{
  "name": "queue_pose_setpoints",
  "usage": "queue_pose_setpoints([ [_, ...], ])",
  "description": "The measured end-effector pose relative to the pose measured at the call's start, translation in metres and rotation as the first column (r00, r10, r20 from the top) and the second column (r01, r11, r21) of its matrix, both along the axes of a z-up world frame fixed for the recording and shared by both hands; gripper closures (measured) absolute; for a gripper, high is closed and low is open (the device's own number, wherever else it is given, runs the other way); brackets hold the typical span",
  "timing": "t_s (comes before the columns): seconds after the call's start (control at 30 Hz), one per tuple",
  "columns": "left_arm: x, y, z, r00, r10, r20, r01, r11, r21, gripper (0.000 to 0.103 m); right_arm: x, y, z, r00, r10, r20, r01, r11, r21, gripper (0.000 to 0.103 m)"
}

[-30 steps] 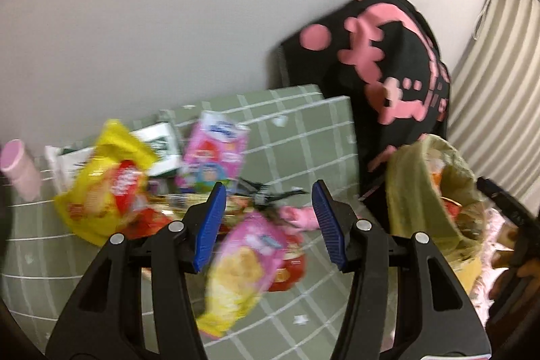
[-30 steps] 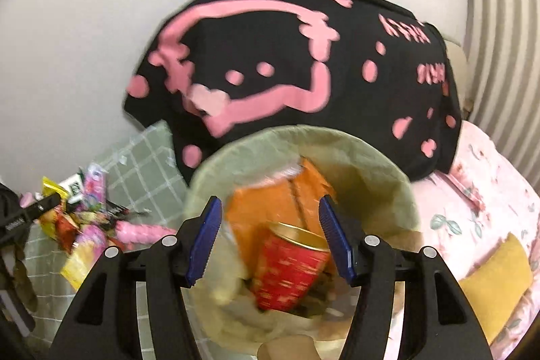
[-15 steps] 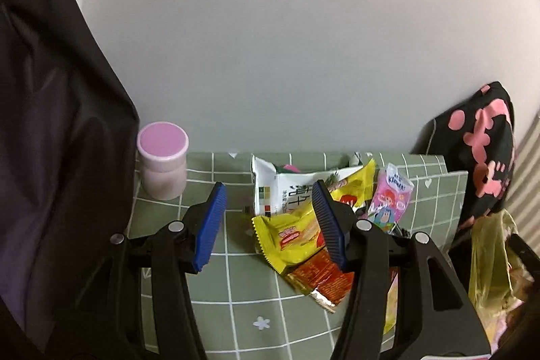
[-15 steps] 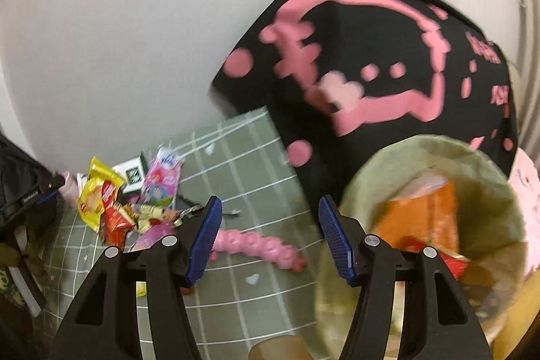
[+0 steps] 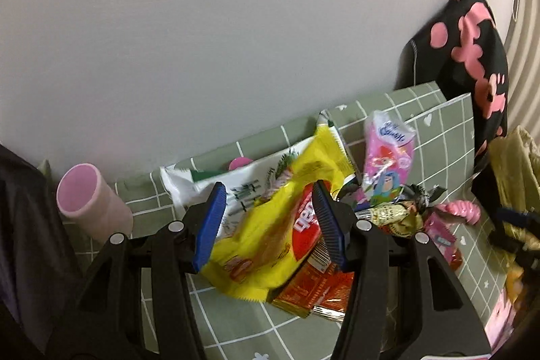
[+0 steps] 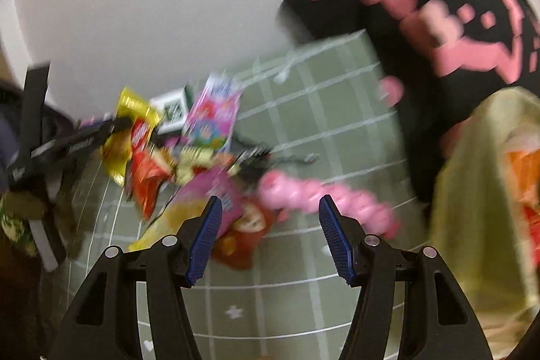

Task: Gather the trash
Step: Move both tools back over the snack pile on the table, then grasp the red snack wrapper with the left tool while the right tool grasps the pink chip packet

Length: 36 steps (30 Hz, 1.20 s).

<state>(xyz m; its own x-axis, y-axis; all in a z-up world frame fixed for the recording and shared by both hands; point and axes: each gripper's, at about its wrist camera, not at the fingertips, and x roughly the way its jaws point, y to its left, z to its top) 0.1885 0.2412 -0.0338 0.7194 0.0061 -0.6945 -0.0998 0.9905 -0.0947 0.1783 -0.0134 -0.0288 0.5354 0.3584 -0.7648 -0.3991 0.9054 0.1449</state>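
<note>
Looking down both claws at a heap of snack litter, I am seeing a worktop (image 5: 435, 137) covered in green cloth with a white grid, pushed against a pale wall. My left claw (image 5: 266, 225) is standing partly open with nothing pressed between its blue pads; a yellow snack bag (image 5: 270, 245) is lying beyond and below them, framed in the gap. My right claw (image 6: 270, 235) is standing wide and empty, pointing at a pink wrapper (image 6: 216, 194) and a knobbly pink toy (image 6: 324, 198) nearer the worktop's right edge.

I am judging the main risks like this. The wrappers are overlapping, so closing on the yellow bag could drag the red foil packet (image 5: 314, 292) under it or the white packet (image 5: 236, 188) behind it, scattering the pile. Crinkled film is slippery, so a shallow pinch may slide off. The right view is smeared, so I cannot place its targets finely.

The trash is bunched along the back edge toward the middle: yellow bag on top, red foil beneath, a pink cartoon-printed pouch (image 5: 384, 157) leaning upright behind. A pink cup (image 5: 91, 201) is lying tipped near the left edge. A yellow-green lined bin (image 6: 479, 177) is sitting off the right edge, already holding some litter.
</note>
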Motion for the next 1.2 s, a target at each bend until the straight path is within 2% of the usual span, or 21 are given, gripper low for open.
queue_pose_setpoints([
  [0.17,-0.005,0.011,0.001,0.999,0.041,-0.005,-0.041,0.997,-0.072,0.053,0.010,0.023,-0.030,0.996,0.031,-0.081,-0.031,0.999,0.011,0.048],
  [0.33,-0.018,0.022,0.008,0.997,0.080,0.006,-0.079,0.989,-0.123,0.053,0.027,0.039,-0.052,0.990,0.049,-0.134,-0.049,0.999,0.001,0.059],
  [0.43,-0.022,0.028,0.012,0.996,0.092,0.009,-0.091,0.988,-0.124,0.053,0.034,0.044,-0.054,0.989,0.065,-0.131,-0.065,0.998,0.006,0.073],
  [0.47,-0.022,0.030,0.013,0.995,0.101,0.009,-0.099,0.987,-0.128,0.053,0.036,0.045,-0.054,0.989,0.073,-0.128,-0.073,0.997,0.008,0.086],
  [0.57,-0.024,0.036,0.014,0.993,0.121,0.006,-0.119,0.982,-0.150,0.053,0.040,0.048,-0.046,0.990,0.095,-0.102,-0.095,0.995,0.003,0.090],
  [1.2,-0.046,0.024,0.007,0.995,0.102,-0.015,-0.103,0.978,-0.182,0.053,0.017,-0.007,-0.014,0.999,0.047,0.000,-0.047,0.998,0.032,0.092],
])
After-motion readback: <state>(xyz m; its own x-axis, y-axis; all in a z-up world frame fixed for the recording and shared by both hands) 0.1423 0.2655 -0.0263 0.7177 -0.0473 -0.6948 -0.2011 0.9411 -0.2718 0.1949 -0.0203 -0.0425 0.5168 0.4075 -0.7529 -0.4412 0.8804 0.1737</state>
